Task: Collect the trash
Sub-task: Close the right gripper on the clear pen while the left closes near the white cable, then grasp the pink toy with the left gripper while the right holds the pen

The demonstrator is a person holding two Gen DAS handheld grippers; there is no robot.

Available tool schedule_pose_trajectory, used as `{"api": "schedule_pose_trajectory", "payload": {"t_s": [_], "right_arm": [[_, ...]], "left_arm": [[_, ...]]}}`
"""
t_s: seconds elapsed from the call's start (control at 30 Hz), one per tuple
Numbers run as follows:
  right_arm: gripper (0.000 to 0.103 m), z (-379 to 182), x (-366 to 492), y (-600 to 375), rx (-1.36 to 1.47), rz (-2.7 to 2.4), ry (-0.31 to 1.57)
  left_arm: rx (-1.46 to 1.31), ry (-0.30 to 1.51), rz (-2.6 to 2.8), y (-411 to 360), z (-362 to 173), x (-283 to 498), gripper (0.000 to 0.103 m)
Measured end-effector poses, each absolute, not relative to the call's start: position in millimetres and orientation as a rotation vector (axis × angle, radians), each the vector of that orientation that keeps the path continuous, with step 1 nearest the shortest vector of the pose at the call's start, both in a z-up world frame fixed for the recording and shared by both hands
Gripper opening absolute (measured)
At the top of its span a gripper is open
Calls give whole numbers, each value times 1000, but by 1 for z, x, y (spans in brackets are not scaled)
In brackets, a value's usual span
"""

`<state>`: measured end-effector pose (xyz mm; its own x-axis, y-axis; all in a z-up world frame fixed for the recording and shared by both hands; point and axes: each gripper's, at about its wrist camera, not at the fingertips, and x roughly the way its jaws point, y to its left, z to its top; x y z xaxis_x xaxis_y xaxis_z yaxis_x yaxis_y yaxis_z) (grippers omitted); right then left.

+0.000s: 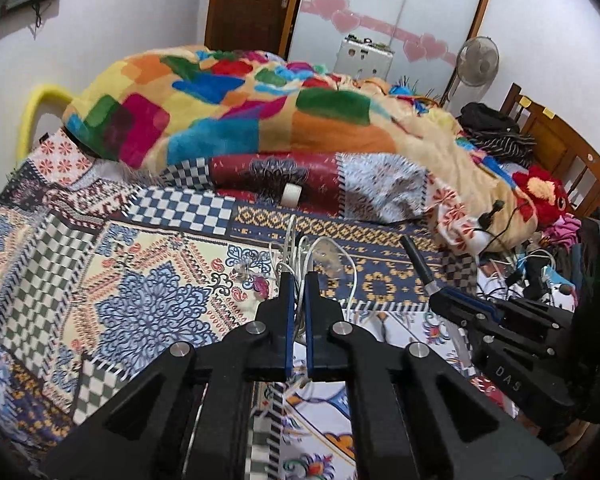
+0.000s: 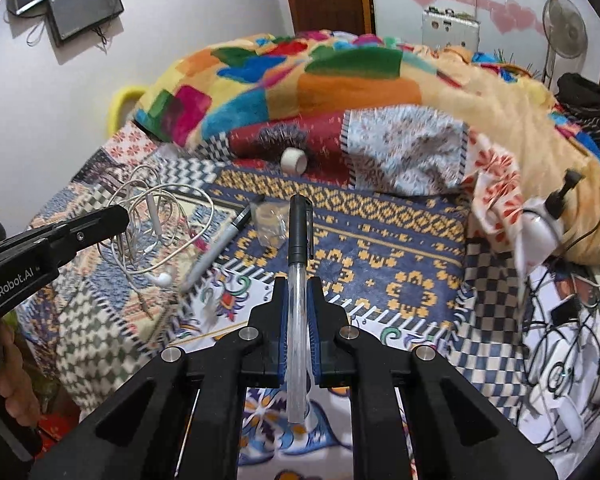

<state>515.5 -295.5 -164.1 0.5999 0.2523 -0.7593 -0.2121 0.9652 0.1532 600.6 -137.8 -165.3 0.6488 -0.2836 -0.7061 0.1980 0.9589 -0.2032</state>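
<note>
A tangle of white earphone cable [image 2: 156, 232] is pinched between the narrowly closed jaws of the left gripper [image 1: 299, 280] and is seen lifted clear of the patchwork bedspread [image 1: 148, 264], its loops hanging beside and below the fingertips. A clear-barrelled pen with a black cap [image 2: 299, 280] is clamped lengthwise in the right gripper [image 2: 298, 286], whose jaws are closed tight on the transparent barrel; the cap points away toward the heaped colourful blanket [image 2: 300, 80].

Two items are thus judged to be picked up, one in each gripper, but neither is yet put anywhere: no bin or bag is visible in either view, so where the trash is meant to go cannot be told.

Several things are left on the bed. A grey marker [image 2: 216, 248] lies slantwise near the middle of the bedspread, with a crumpled clear plastic wrapper [image 2: 270, 222] just beside its far end. A white roll of tape [image 2: 294, 160] rests at the foot of the blanket heap. Toward the bed's right edge a clutter of cables and chargers [image 2: 556, 320] is spread, though whether these count as trash cannot be judged.

The collection is taken to be at an early stage, with the wrapper the plainest piece remaining.
</note>
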Motion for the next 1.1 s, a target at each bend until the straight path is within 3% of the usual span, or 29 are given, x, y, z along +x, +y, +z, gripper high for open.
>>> {"api": "schedule_pose_trajectory", "payload": {"t_s": [0.5, 0.97, 1.1], "right_arm": [[8, -91, 452, -282, 16, 333, 780], [8, -111, 446, -289, 13, 332, 823], [8, -121, 450, -298, 24, 316, 845]], "left_arm": [[-141, 791, -246, -111, -105, 535, 2], [-147, 1013, -305, -144, -186, 535, 3], [-131, 1064, -352, -156, -195, 539, 19]]}}
